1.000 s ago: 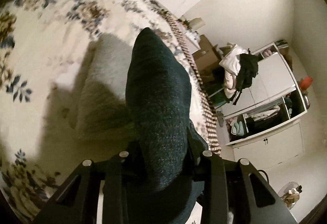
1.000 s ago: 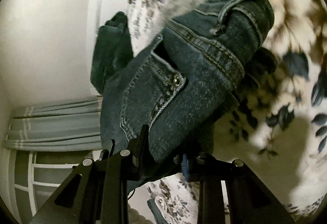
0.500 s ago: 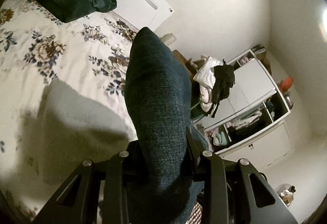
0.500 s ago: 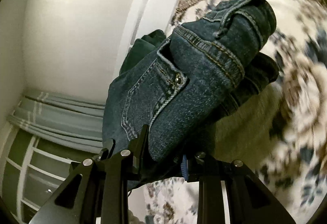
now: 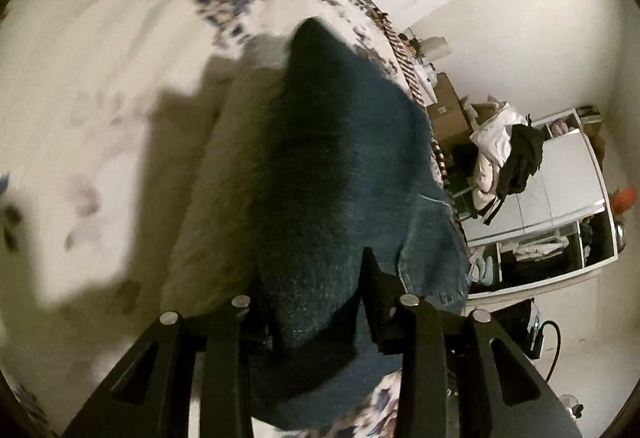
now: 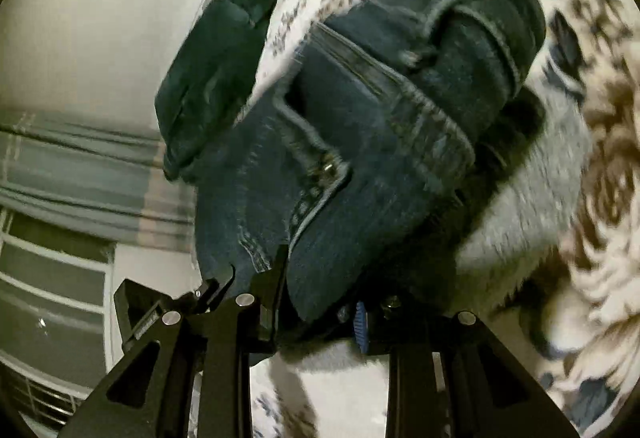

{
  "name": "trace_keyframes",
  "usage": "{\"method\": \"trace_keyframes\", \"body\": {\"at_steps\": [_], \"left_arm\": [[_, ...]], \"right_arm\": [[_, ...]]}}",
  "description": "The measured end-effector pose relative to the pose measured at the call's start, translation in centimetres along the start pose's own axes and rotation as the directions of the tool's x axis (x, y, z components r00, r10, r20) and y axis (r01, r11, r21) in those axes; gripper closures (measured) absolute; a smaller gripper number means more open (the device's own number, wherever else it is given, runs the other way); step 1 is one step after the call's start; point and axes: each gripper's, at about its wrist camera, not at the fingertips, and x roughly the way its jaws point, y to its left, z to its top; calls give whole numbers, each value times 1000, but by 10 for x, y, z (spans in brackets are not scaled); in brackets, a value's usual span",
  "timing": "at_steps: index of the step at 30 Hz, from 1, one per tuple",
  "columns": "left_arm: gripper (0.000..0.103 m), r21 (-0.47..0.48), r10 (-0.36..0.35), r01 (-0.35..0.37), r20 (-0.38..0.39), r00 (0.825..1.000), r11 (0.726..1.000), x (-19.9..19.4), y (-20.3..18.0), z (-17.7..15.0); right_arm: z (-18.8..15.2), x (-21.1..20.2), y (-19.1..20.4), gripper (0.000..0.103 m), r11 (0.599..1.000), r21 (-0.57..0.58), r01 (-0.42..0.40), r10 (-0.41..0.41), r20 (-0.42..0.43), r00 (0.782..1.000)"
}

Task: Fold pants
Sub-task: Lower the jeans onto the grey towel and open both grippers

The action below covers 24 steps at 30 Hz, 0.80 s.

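Floral bedspread blurs; jeans hide both grippers' jaws

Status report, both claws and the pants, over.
Left claw shut on jeans. Right claw shut on the waistband end. Jeans bunched over floral bedspread. Dark green bundle lies nearby.

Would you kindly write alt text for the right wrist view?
The right gripper clamps bunched dark blue jeans, waistband and pocket seams showing, above a floral bedspread. A dark green garment lies behind, near grey curtains.
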Motion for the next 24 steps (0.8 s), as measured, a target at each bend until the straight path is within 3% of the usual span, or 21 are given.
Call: {"method": "trace_keyframes", "body": {"at_steps": [3, 12, 14, 15, 16, 18, 19, 21, 24], "left_arm": [[66, -9, 16, -16, 4, 1000, 1000, -1, 9, -7], [65, 39, 80, -80, -13, 997, 996, 2, -3, -2], [62, 60, 114, -113, -9, 993, 992, -1, -8, -3], [59, 71, 150, -150, -4, 989, 986, -5, -15, -5], [57, 75, 184, -183, 0, 983, 980, -7, -20, -7], [57, 103, 274, -276, 26, 961, 956, -14, -38, -13], [56, 126, 325, -328, 46, 945, 936, -18, -49, -17], [38, 161, 397, -404, 75, 915, 900, -23, -67, -24], [16, 216, 496, -512, 129, 859, 831, -32, -97, -39]], "right_arm": [[-18, 8, -12, 71, 999, 33, 10, -10, -12, 1000], [-25, 31, -32, 64, 997, 28, 70, -70, 4, 998], [-25, 29, -27, 56, 996, -1, 95, -95, -7, 995], [-24, 27, -18, 45, 993, -22, 113, -114, -22, 993], [-24, 24, -14, 24, 990, -43, 136, -137, -35, 990], [-29, 18, -6, 0, 972, -100, 212, -217, -44, 975], [-31, 14, -2, 0, 966, -124, 225, -232, -39, 972], [-35, 1, 13, 0, 934, -197, 298, -307, -15, 952], [-41, -19, 42, 0, 840, -330, 431, -438, 58, 897]]}}
